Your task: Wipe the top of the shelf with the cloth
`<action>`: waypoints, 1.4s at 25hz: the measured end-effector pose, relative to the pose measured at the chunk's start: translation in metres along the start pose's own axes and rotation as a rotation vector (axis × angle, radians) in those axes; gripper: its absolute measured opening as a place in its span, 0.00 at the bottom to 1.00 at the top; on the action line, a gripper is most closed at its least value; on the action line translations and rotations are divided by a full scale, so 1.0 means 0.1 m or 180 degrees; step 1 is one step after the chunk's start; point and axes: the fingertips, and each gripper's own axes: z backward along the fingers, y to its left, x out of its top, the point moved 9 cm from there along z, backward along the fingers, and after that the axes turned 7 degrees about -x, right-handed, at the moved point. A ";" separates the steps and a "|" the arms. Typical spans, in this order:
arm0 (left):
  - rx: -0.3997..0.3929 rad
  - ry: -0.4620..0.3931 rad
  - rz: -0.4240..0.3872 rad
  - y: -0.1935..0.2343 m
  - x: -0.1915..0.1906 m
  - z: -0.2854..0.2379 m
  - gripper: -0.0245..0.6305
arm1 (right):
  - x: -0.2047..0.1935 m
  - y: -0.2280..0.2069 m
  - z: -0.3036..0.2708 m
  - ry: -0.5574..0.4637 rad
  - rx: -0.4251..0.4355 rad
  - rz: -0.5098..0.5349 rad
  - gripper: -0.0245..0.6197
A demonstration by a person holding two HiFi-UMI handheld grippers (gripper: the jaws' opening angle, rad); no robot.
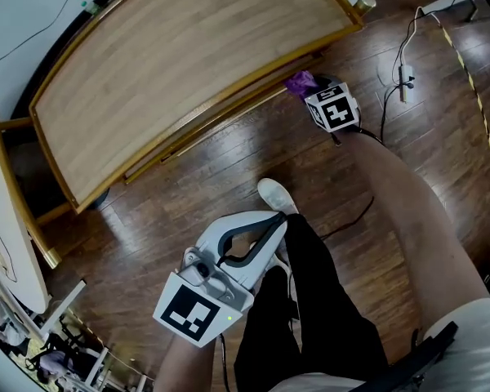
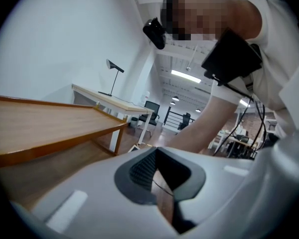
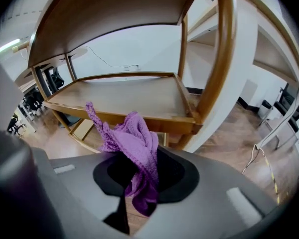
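Cloth (image 3: 134,143): purple, bunched, clamped between the jaws of the right claw (image 3: 139,173), with one loose end standing up above them. It sits low at the front right corner of the shelf (image 1: 188,64), under the level of the rimmed wooden top and about level with the lower board (image 3: 124,96). Open wooden floor (image 1: 229,162) runs along the shelf's front edge. The right forearm (image 1: 416,219) reaches forward and down. The left claw (image 2: 157,171) is held back beside the person's leg (image 1: 310,300), well apart from the shelf, jaw tips closed together.
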 end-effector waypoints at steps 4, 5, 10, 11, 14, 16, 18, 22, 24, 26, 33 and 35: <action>-0.0062 0.0076 -0.0013 0.06 0.05 -0.09 0.07 | -0.05 -0.40 0.04 0.0063 -0.0167 -0.0046 0.19; -0.0070 0.0091 -0.0014 0.07 0.06 -0.10 0.07 | -0.05 -0.48 0.04 0.0082 -0.0207 -0.0050 0.19; -0.0123 0.0124 -0.0040 0.12 0.15 -0.18 0.07 | -0.06 -0.73 0.09 0.0168 -0.0309 -0.0009 0.19; -0.0136 0.0131 -0.0056 0.14 0.17 -0.19 0.07 | -0.06 -0.77 0.09 0.0187 -0.0327 -0.0001 0.19; -0.0157 0.0148 -0.0101 0.18 0.24 -0.20 0.07 | -0.09 -0.86 0.11 0.0265 -0.0424 -0.0032 0.19; -0.0149 0.0157 -0.0133 0.20 0.29 -0.18 0.07 | -0.14 -0.93 0.15 0.0312 -0.0498 -0.0099 0.19; -0.0123 0.0145 -0.0161 0.20 0.34 -0.14 0.07 | -0.20 -0.97 0.24 0.0334 -0.0546 -0.0148 0.19; -0.0063 0.0136 -0.0211 0.11 0.41 0.02 0.07 | -0.37 -0.92 0.62 0.0331 -0.0553 -0.0299 0.19; -0.0030 0.0118 -0.0231 -0.01 0.42 0.13 0.07 | -0.43 -0.78 0.94 0.0258 -0.0469 -0.0411 0.19; -0.0001 0.0072 -0.0253 -0.17 0.41 0.25 0.07 | -0.54 -0.61 1.31 0.0174 -0.0361 -0.0513 0.19; 0.0096 -0.0062 -0.0415 -1.20 0.29 0.99 0.07 | -1.05 0.21 3.11 -0.0231 -0.0103 -0.0807 0.19; 0.0199 -0.0079 -0.0389 -1.52 0.28 1.34 0.07 | -1.08 0.48 3.77 -0.0424 -0.0133 -0.0838 0.19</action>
